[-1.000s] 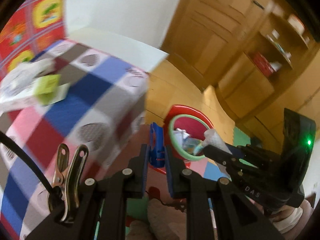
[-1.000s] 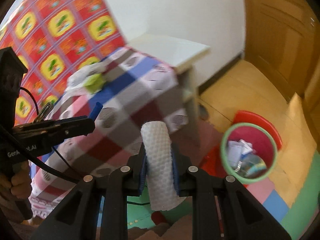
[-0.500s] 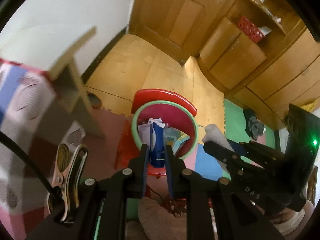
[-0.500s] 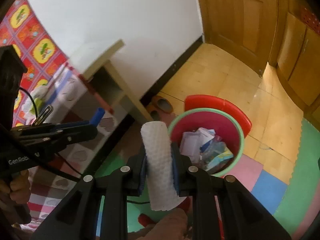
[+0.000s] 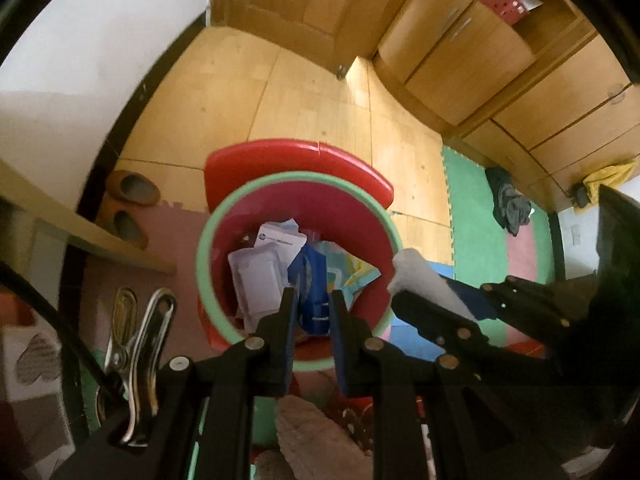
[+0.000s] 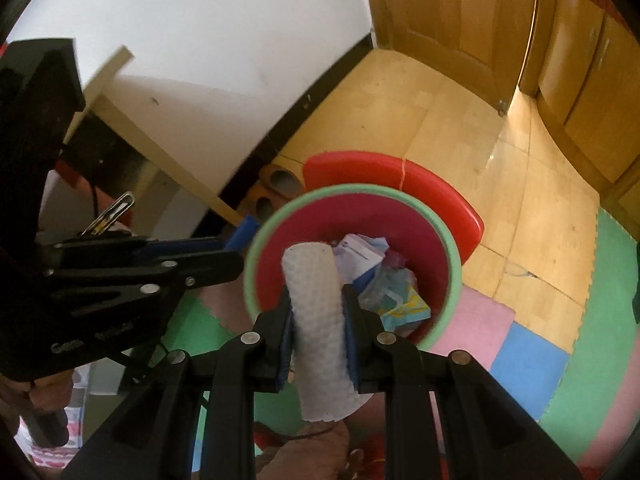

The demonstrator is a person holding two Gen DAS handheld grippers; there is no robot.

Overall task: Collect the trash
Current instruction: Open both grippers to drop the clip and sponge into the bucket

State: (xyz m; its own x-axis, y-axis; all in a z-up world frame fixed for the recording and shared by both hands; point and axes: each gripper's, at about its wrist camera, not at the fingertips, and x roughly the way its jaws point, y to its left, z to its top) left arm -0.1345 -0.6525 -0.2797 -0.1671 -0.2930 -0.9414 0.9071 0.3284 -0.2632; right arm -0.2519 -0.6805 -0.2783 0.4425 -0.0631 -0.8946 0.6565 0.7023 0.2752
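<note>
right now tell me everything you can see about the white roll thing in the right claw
The white roll is a tube of embossed, dimpled sheet that looks like foam wrap or thick paper towel. The right claw is shut on it, the blue pads pressing its two sides near mid-length, so it runs along the fingers with its rounded far end poking out over the green rim of the red bin and its near end hanging behind the pads. It looks clean and uncrushed. In the left wrist view its tip hovers beside the bin's rim.

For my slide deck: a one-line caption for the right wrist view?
Right gripper holds white foam roll over red, green-rimmed trash bin.
</note>
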